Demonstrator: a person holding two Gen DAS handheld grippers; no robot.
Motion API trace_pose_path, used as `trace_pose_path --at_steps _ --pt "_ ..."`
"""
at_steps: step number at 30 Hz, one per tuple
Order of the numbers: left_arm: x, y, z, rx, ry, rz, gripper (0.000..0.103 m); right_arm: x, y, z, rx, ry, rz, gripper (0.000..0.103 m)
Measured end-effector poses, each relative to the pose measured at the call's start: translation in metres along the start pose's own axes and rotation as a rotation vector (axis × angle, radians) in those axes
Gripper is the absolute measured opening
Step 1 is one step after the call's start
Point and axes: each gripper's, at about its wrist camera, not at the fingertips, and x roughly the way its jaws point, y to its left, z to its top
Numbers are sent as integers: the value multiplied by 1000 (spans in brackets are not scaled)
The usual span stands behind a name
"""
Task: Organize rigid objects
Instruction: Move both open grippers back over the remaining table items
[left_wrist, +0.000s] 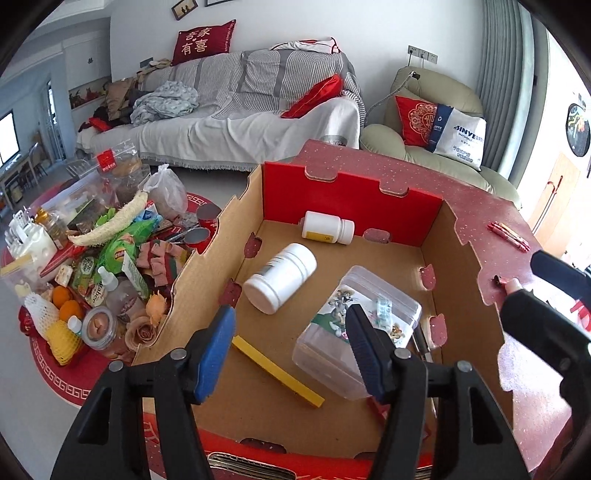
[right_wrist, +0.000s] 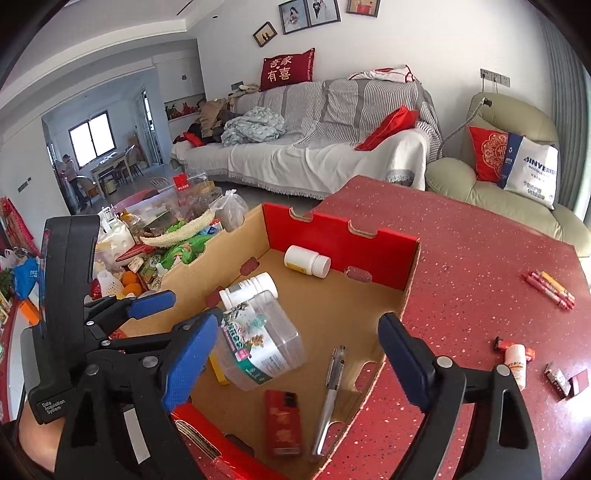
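Cardboard tray (left_wrist: 207, 291) with a red back wall sits on the red speckled surface (right_wrist: 480, 266), and it's already got a bunch of stuff lying in it. There's a small white pill bottle (left_wrist: 327, 228) on its side right against the back wall, and a bigger white plastic bottle (left_wrist: 282, 277) tipped over nearer the middle. Just beside that is a clear plastic container with a cartoon label (left_wrist: 354, 328), tilted over. A flat yellow stick (left_wrist: 277, 371) lies on the tray floor toward the front-left, with a clear ballpoint pen (right_wrist: 330, 391) and a red lighter (right_wrist: 282, 422) at the front-right.

Left gripper (left_wrist: 291, 354) hovers over the front of the tray, jaws released with nothing between them; from its own camera the container shows partly behind the right finger. Right gripper (right_wrist: 299, 362) is also spread wide and holding nothing, hanging over the tray's front-right corner.

Out on the surface to the right of the tray are a few red and yellow crayons (right_wrist: 550, 288), a small white tube-like bottle (right_wrist: 515, 363) and some little red packets (right_wrist: 565, 380). A messy pile of snacks, fruit and bags (left_wrist: 92, 266) sits left of the tray.
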Motion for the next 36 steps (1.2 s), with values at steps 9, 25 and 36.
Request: trace_pose_path --at_steps 9,25,36 --pt "-32 -47 -6 71 -48 -115 66 -50 -69 -43 87 -14 -123 89" --pt "-12 -264 -31 315 49 -329 66 -95 -267 -112 230 91 -316 78" --pt "76 -329 -12 289 183 -291 65 -20 -305 -107 72 196 -207 74"
